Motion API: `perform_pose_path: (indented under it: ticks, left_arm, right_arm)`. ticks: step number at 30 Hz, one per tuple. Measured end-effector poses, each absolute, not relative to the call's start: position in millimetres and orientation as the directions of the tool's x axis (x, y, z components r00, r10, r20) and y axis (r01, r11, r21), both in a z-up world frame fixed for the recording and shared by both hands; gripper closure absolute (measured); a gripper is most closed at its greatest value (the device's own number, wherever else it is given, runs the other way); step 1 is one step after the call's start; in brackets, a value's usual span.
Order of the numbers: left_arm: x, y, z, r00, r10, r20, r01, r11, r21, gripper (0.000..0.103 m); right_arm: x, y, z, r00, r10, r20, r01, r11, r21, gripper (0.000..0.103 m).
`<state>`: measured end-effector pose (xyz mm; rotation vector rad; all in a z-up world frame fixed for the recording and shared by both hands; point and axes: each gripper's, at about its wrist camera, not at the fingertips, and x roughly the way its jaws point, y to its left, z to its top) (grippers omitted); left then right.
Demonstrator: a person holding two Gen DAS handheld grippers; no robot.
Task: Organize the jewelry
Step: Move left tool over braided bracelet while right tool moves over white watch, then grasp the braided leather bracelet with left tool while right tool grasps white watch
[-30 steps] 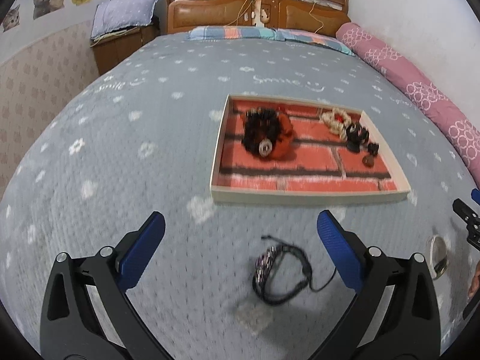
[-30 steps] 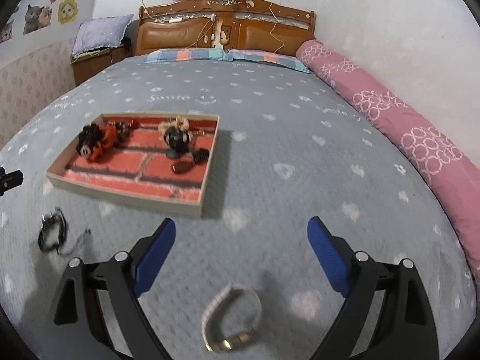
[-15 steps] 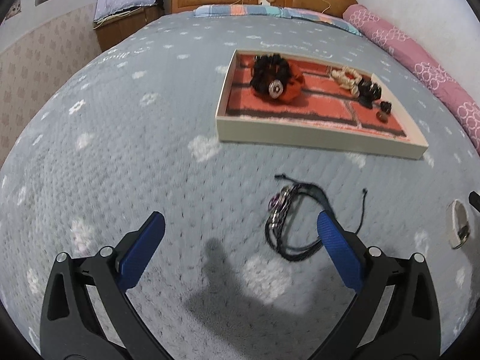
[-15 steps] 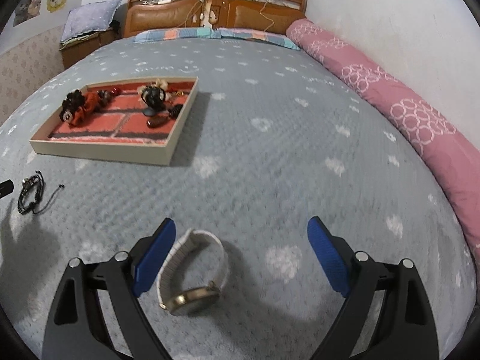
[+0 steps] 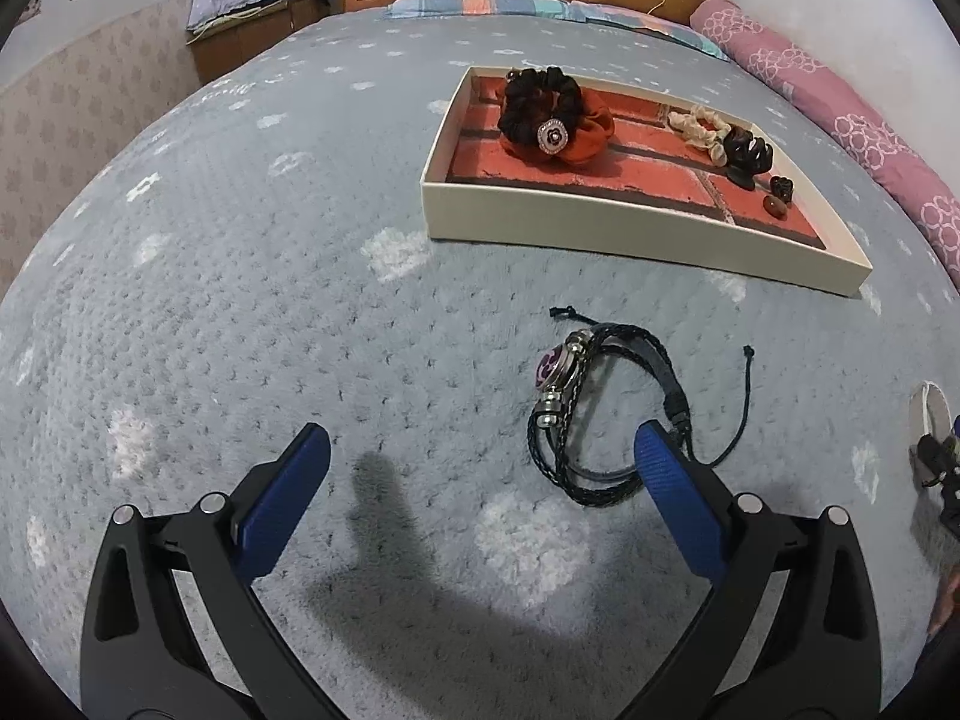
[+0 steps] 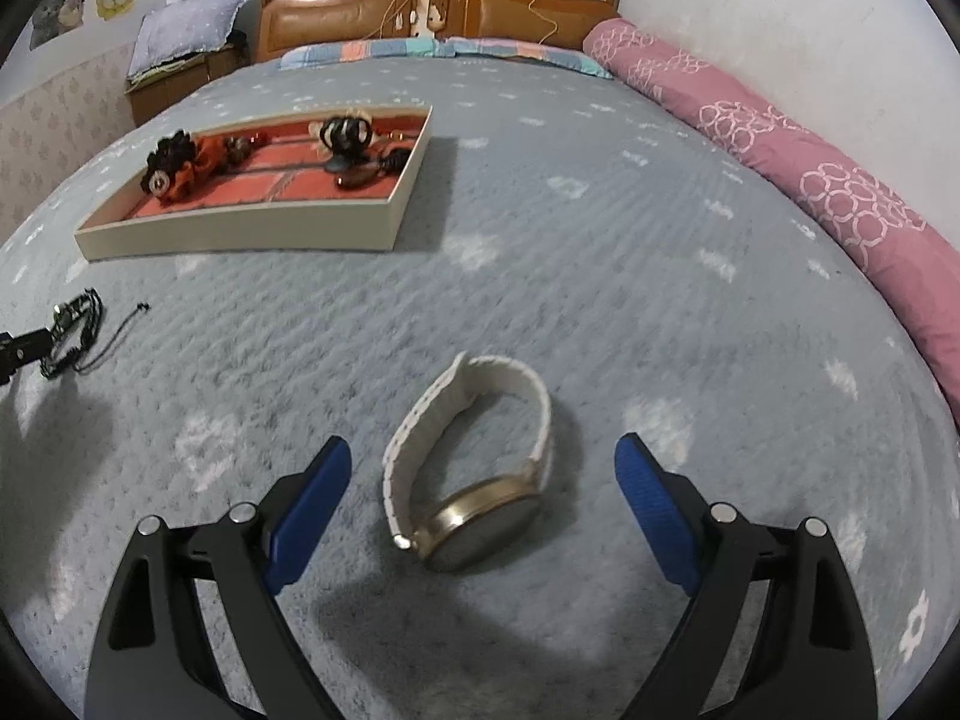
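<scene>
Left wrist view: left gripper (image 5: 480, 450) spread wide, nothing between the blue pads, low over the grey bedspread (image 5: 210, 300). Black braided bracelet (image 5: 606, 414) with a purple charm lying on the cover, its near loop just beside the right-hand pad (image 5: 672, 504), not enclosed. Beyond it, cream tray (image 5: 600, 228) with a brick-print floor, holding a black-and-orange scrunchie (image 5: 555, 117), a cream scrunchie (image 5: 699, 126), a dark claw clip (image 5: 747, 153) and two small dark pieces near the right wall. At the far right edge, only a sliver of white band, partly hidden.

Right wrist view: right gripper (image 6: 483, 480) likewise released, pads well apart, straddling a watch (image 6: 474, 468) with a white strap and gold case, lying on its side on the bedspread; neither pad touching it. Same tray (image 6: 240, 231) seen from its other corner, off to the left and well apart from the watch. Bracelet small at the left edge (image 6: 75, 330), with a black tip of the other tool beside it. Pink bolster (image 6: 810, 168) along the wall and wooden headboard (image 6: 438, 9) shown fuller here.
</scene>
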<state>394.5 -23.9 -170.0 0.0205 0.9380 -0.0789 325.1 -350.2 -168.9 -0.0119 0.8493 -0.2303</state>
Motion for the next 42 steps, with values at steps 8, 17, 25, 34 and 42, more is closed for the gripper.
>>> perform_pose_path:
  ticks: [8, 17, 25, 34, 42]
  left_arm:
    - [404, -31, -178, 0.588, -0.060, -0.807, 0.093, 0.996, -0.007, 0.005]
    - [420, -38, -183, 0.591, -0.063, -0.804, 0.117, 0.993, 0.008, 0.022]
    - [424, -45, -182, 0.608, -0.087, -0.789, 0.143, 0.990, 0.001, 0.048]
    - [413, -53, -180, 0.612, -0.104, -0.784, 0.191, 0.982, 0.019, 0.085]
    - [398, -41, -175, 0.611, -0.115, -0.783, 0.181, 0.984, -0.003, 0.087]
  right_arm:
    - [332, -359, -177, 0.613, -0.203, -0.764, 0.226, 0.971, -0.077, 0.015]
    - [337, -363, -184, 0.602, -0.186, -0.776, 0.236, 0.970, -0.050, 0.016]
    - [336, -356, -184, 0.612, -0.187, -0.768, 0.211, 0.975, -0.069, 0.036]
    - [333, -354, -181, 0.628, -0.159, -0.761, 0.187, 0.981, -0.051, 0.057]
    - [325, -361, -175, 0.655, -0.131, -0.745, 0.194, 0.981, -0.002, 0.065]
